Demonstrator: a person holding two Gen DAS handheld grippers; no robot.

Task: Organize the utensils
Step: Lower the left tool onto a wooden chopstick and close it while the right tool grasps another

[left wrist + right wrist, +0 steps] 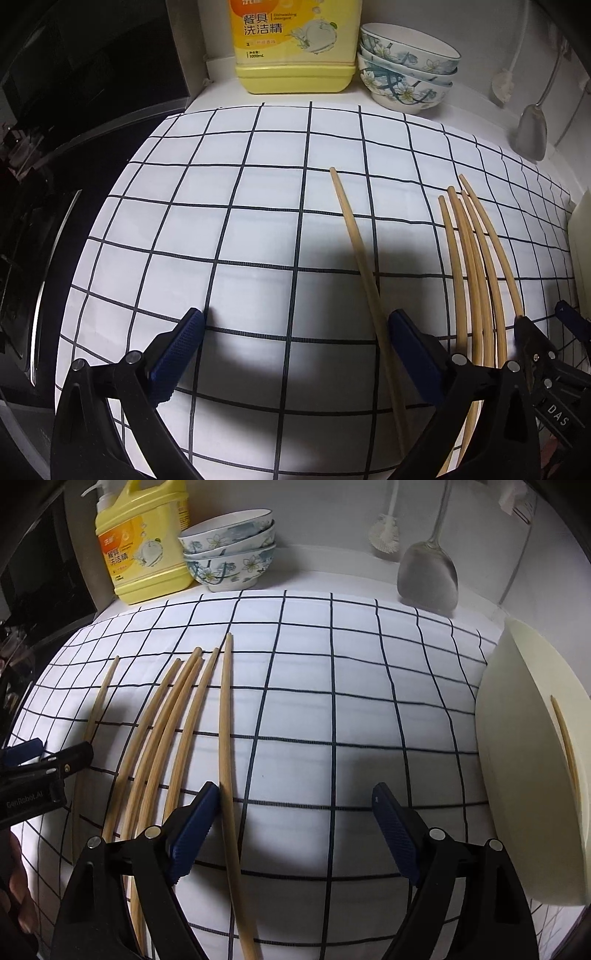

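Note:
Several bamboo chopsticks lie on a white checked cloth. In the right wrist view one chopstick lies between my open right gripper's fingers, close against the left finger; a bundle of several chopsticks lies left of it. A cream holder at the right has one chopstick in it. In the left wrist view my open left gripper hovers over the cloth; a single chopstick passes just inside its right finger, the bundle further right.
A yellow detergent bottle and stacked floral bowls stand at the back. A metal spatula and a white brush hang on the wall. A dark stove area lies left of the cloth.

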